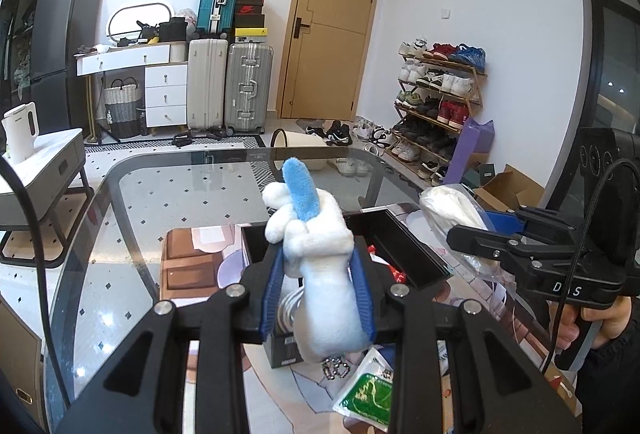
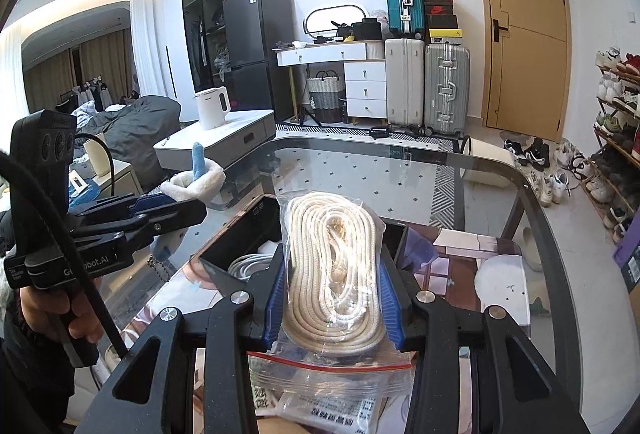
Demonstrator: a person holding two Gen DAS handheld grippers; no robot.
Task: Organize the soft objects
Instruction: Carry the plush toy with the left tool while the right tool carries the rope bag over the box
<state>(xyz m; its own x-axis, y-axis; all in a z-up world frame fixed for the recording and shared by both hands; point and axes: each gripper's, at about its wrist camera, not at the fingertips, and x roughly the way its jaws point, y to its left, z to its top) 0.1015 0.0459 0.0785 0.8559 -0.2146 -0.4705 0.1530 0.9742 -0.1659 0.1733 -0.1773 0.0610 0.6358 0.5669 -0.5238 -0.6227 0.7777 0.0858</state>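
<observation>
My left gripper (image 1: 318, 294) is shut on a white plush toy (image 1: 320, 266) with a blue ear and a bead chain, held above the open black box (image 1: 404, 246). It shows from the side in the right wrist view (image 2: 172, 210), with the plush toy (image 2: 196, 178) sticking up. My right gripper (image 2: 334, 294) is shut on a clear zip bag of coiled cream rope (image 2: 332, 266), held over the same black box (image 2: 236, 238). In the left wrist view the right gripper (image 1: 472, 230) holds the rope bag (image 1: 452, 210) at the right.
The box stands on a printed mat (image 1: 192, 262) on a glass table (image 1: 168, 186). A white cable (image 2: 248, 264) lies coiled inside the box. A green-and-white packet (image 1: 368, 394) and a printed plastic bag (image 2: 320, 410) lie on the mat near me.
</observation>
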